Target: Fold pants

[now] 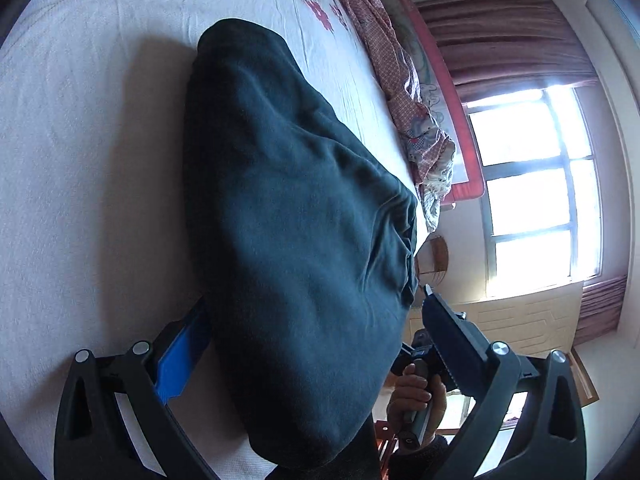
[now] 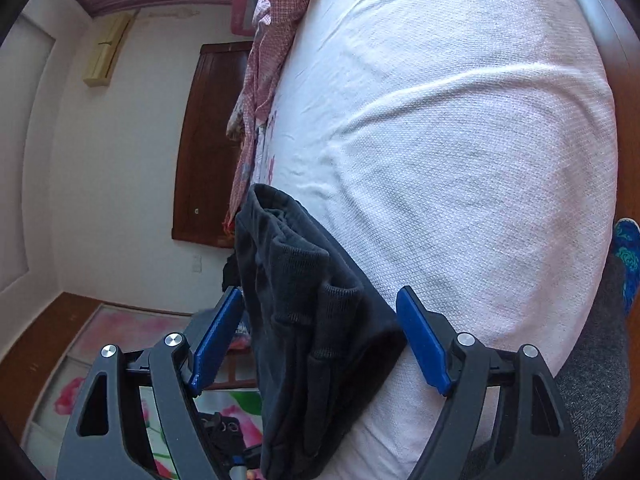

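The dark pants [image 1: 296,216] lie bunched on the bed [image 1: 80,160]; both the left tongs [image 1: 316,320] and right tongs [image 2: 320,316] stand wide open, straddling the cloth without pinching it, apparently letting the fold settle

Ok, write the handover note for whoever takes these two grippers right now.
Left gripper: open, jaws straddling the dark pants, pads off the cloth.
Right gripper: open, folded cuff end between its jaws, not clamped.
Pants: lying in a folded bundle at the edge of the white bed sheet.
Done: at least one fold laid down.
Left: check the bundle is neat, fold again if needed, then pull both grippers clear.
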Available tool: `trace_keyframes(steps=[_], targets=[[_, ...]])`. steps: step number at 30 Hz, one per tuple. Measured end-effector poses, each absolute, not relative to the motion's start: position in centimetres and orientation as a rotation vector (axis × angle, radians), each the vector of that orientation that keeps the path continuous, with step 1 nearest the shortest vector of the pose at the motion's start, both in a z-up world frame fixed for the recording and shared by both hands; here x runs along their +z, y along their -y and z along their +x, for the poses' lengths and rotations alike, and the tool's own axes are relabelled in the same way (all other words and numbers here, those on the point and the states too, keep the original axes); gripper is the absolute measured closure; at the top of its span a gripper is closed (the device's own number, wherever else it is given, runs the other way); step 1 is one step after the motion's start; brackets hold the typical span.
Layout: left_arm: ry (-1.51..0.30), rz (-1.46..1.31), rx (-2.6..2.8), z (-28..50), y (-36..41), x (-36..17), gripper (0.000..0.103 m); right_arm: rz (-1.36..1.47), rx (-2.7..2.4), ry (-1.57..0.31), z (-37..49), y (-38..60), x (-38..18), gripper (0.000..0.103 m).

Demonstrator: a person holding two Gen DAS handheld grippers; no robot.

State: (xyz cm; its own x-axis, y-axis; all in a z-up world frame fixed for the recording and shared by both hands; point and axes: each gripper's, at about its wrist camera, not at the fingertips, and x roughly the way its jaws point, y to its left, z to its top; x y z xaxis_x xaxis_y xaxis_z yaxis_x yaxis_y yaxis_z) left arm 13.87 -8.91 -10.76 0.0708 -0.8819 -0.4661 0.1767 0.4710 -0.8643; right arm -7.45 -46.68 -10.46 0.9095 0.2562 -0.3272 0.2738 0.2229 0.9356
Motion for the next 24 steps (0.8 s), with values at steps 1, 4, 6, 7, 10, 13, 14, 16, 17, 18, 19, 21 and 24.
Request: trace_keyframes(steps=[1, 4, 6, 7, 10, 13, 14, 16, 17, 18, 19, 21, 24], targets=[[-1.251, -0.726, -0.913, 14.0, 9.2, -10.9, 0.002, 1.369, -0.002, -0.46, -7.6, 46.7, -10.5, 0.025], [-1.256, -0.757, -0.948, 14.4, 9.6, -10.8, 0.002, 1.354, 0.0, -0.488, -7.5, 46.7, -10.5, 0.024], [-1.277, -0.733, -0.939, 14.5, 10.1, -10.9, 0.002, 1.349, 0.0, -0.486, -7.4, 46.7, -10.3, 0.022], [-1.278, -0.692, -0.937, 14.4, 10.7, -10.6, 0.002, 1.351, -0.004, -0.487, -7.5, 46.6, -10.2, 0.02], [-1.286, -0.59, -0.914, 14.3, 12.1, -10.2, 0.002, 1.353, -0.007, -0.488, -7.6, 46.5, -10.1, 0.02], [-1.308, -0.656, -0.89, 14.9, 11.0, -10.5, 0.015, 1.364, -0.001, -0.489, -7.6, 46.6, -10.1, 0.02], [-1.325, -0.731, -0.886, 15.3, 10.0, -11.0, 0.029, 1.36, -0.002, -0.494, -7.4, 46.5, -9.9, 0.02], [-1.371, -0.883, -0.879, 16.2, 7.9, -12.8, 0.055, 1.34, -0.001, -0.505, -7.2, 46.3, -9.6, 0.02], [-1.386, -0.913, -0.856, 16.4, 7.0, -13.6, 0.075, 1.337, 0.002, -0.508, -7.1, 46.3, -9.6, 0.02], [-1.391, -0.938, -0.843, 16.4, 6.4, -14.3, 0.077, 1.338, 0.006, -0.51, -7.0, 46.2, -9.5, 0.02], [-1.384, -0.962, -0.845, 16.2, 6.2, -14.6, 0.079, 1.343, 0.009, -0.511, -7.1, 46.1, -9.6, 0.02], [-1.375, -0.951, -0.84, 16.1, 6.5, -14.5, 0.079, 1.334, 0.003, -0.521, -7.0, 46.0, -9.4, 0.02], [-1.372, -0.906, -0.836, 16.1, 7.4, -13.8, 0.078, 1.194, 0.025, -0.592, -5.9, 45.0, -8.1, 0.02]])
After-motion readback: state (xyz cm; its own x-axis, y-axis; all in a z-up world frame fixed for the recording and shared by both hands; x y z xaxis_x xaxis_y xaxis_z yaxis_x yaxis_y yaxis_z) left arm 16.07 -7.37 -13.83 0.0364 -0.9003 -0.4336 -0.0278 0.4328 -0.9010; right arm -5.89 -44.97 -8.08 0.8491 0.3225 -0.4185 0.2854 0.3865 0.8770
